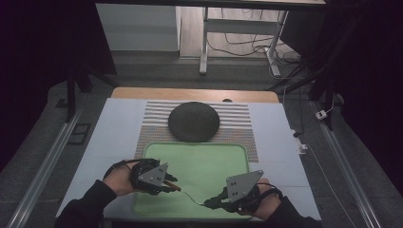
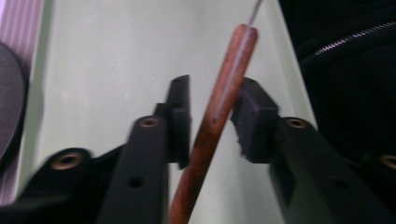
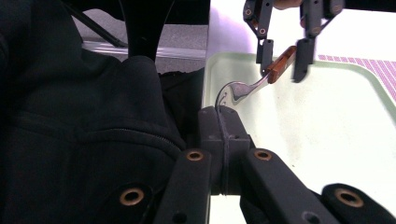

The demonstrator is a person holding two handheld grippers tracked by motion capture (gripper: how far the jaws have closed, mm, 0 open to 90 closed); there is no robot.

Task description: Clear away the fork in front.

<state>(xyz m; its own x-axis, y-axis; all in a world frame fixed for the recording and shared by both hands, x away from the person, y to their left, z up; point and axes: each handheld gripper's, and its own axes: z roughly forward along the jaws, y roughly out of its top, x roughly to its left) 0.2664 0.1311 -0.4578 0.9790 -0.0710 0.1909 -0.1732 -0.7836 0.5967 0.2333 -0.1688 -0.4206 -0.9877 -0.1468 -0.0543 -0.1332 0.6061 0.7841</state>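
Observation:
A metal utensil with a brown wooden handle (image 1: 174, 186) hangs low over the green tray (image 1: 209, 164), spanning both grippers. My right gripper (image 1: 208, 203) is shut on its thin metal end; in the right gripper view the jaws (image 3: 223, 126) pinch the curved metal, and the head (image 3: 236, 91) rises beyond them. My left gripper (image 1: 172, 182) straddles the wooden handle (image 2: 224, 98). The left gripper's pads stand close on either side of the handle, with a narrow gap showing at one pad (image 2: 180, 119). From the right gripper view the left gripper (image 3: 282, 58) brackets the handle (image 3: 280, 65).
A dark round plate (image 1: 194, 121) rests on a striped placemat (image 1: 237, 118) behind the tray. A pale cloth (image 1: 119, 128) covers the table. The person's dark jacket (image 3: 70, 116) sits close beside the right gripper. Table legs and cables lie beyond the far edge.

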